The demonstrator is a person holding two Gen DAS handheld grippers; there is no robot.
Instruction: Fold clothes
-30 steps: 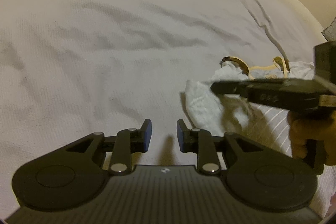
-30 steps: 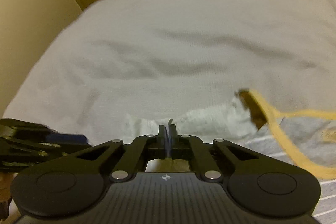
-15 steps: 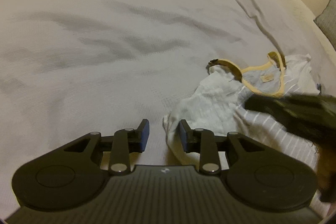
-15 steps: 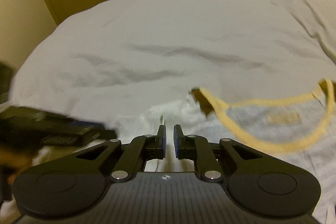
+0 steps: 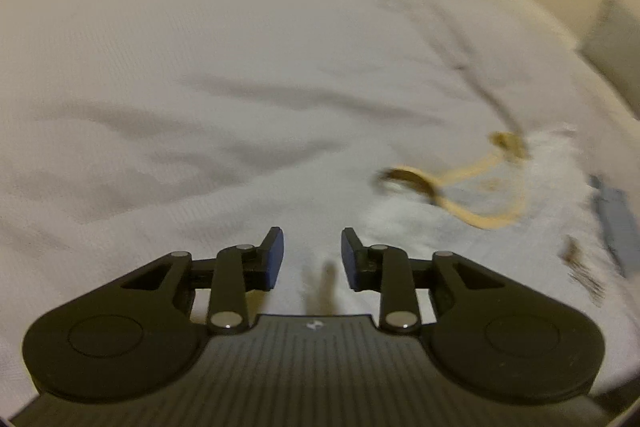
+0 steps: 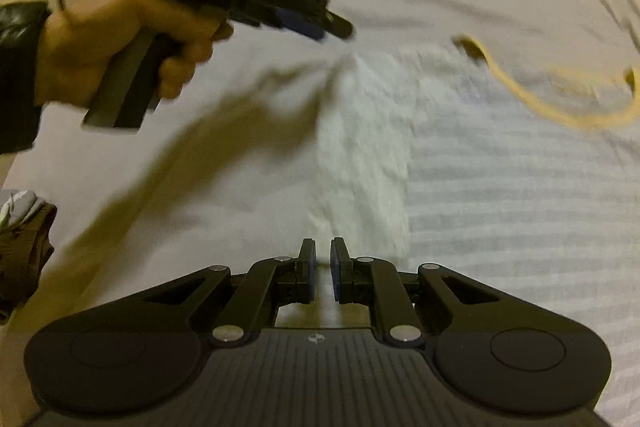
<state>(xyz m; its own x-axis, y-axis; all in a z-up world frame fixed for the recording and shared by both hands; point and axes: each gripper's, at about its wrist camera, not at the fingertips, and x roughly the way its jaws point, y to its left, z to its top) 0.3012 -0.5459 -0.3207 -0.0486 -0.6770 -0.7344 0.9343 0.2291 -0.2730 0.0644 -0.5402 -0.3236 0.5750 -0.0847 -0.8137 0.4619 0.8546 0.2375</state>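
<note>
**Both grippers empty over shirt on bed**

Shirt (image 6: 480,163) lies flat on the bed (image 5: 200,67), grey w/ pale stripes, white textured sleeve toward the left, yellow neck trim (image 6: 560,107) at the far end. In left wrist view it sits to the right of the fingers, blurred, collar loop (image 5: 476,195) visible.

Left gripper (image 5: 312,255): jaws wide apart, nothing between, only bedsheet beyond. In right wrist view the same tool (image 6: 316,23) is held by a hand (image 6: 120,43) w/ dark sleeve, up in the air above the sheet, left of the shirt's sleeve, not touching cloth.

Right gripper (image 6: 322,267): jaws nearly together but a narrow gap shows, no fabric pinched. It sits near the sleeve's near edge, above the cloth; contact can't be judged.

Dark bundle (image 6: 24,251) at left edge, too cut off to identify. Both views motion-blurred.
</note>
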